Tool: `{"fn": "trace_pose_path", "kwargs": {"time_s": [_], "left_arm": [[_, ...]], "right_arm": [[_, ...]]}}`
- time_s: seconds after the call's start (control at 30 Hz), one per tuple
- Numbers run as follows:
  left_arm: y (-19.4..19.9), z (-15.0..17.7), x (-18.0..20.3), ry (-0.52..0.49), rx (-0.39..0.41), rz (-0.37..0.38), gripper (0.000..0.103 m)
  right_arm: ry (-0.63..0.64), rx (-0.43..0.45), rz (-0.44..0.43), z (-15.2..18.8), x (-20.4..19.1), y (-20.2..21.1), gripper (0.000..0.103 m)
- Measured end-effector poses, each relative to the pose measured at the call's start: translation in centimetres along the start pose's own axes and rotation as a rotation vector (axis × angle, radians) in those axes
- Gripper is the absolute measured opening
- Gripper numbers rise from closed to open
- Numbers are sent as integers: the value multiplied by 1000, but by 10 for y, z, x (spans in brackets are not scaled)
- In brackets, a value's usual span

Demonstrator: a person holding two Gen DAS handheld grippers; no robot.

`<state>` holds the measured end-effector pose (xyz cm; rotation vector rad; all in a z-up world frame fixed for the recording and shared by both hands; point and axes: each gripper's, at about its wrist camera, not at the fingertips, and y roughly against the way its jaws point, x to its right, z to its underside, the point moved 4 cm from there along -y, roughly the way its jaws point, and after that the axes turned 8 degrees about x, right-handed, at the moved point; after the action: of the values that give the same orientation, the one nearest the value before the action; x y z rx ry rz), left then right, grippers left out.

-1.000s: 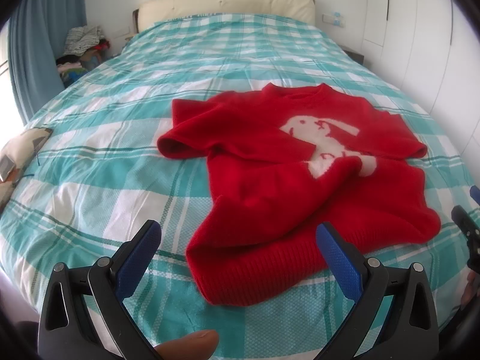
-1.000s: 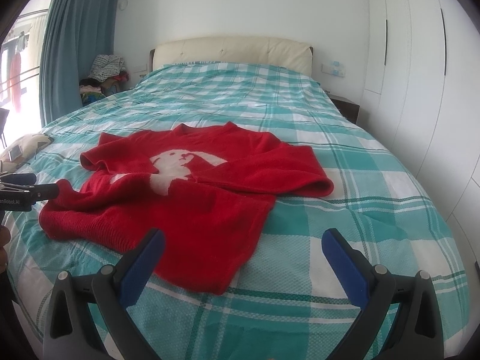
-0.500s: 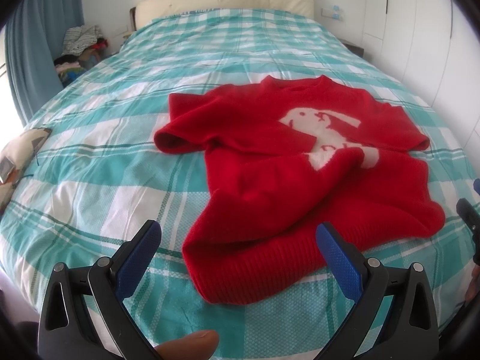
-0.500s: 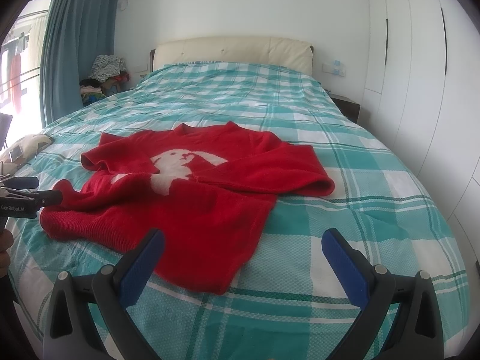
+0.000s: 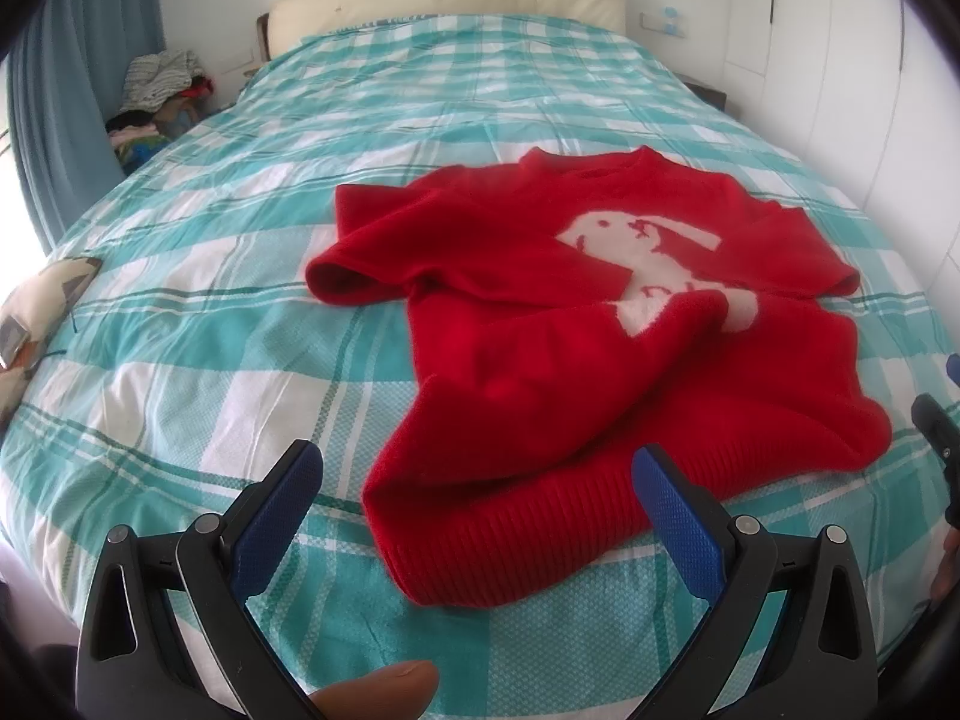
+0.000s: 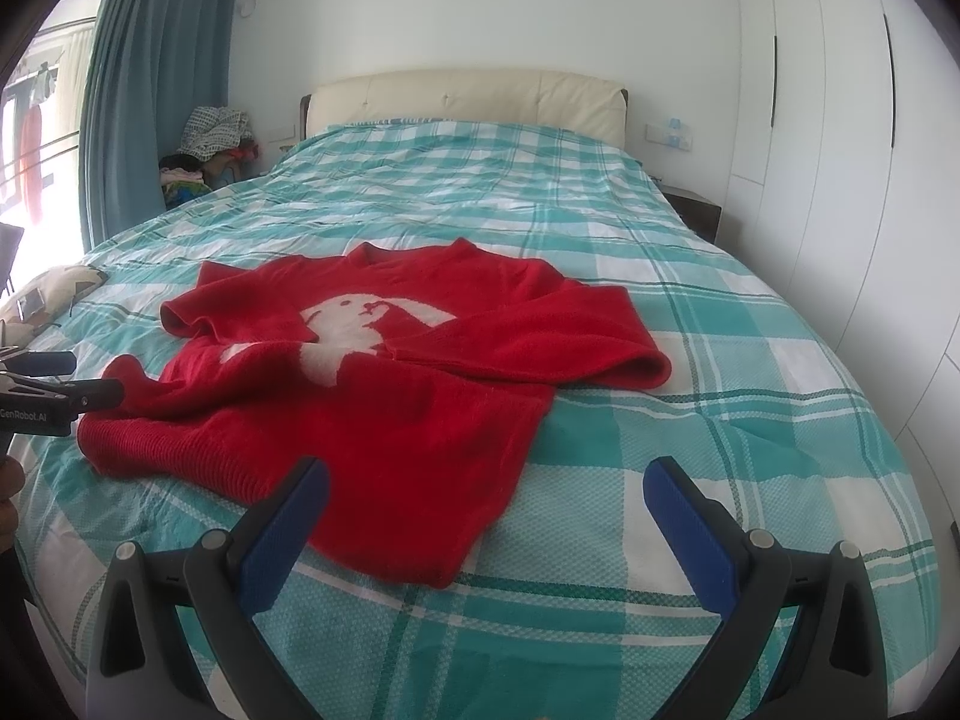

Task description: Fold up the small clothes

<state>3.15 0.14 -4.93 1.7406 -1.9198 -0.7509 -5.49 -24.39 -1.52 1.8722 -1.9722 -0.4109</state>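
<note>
On bed [image 6: 690,420] — rumpled red sweater [image 5: 600,360]; both grippers [image 5: 474,474] [image 6: 486,480] spread wide.

bed with teal-and-white plaid cover [image 6: 690,396], cream padded headboard [image 6: 468,99]; blue-grey curtain [image 6: 156,102] left, heap of clothes [image 6: 210,147] beside it.

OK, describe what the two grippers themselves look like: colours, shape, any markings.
Both match. The left gripper and the right gripper each have two black plastic arms with round silver rivets, spreading in a V. The fingers carry blue pads with a fine dotted grip texture. In the right wrist view, the left gripper's side bears white lettering, "GenRobot.AI". No cables or sleeves show.
</note>
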Motion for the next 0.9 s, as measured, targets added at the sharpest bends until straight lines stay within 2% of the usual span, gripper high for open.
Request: {"fn": "trace_pose_path", "kwargs": {"time_s": [0.7,0.8,0.9], "left_arm": [[0,0,1,-24,-8,2,103],[5,-4,-30,11,-2,-24,103],[7,10,-84,165,-55,-37,103]], "right_arm": [[2,3,1,0,0,1,103],[26,-11,25,3,4,2,103],[-7,-56,30,10,21,5,103]]}}
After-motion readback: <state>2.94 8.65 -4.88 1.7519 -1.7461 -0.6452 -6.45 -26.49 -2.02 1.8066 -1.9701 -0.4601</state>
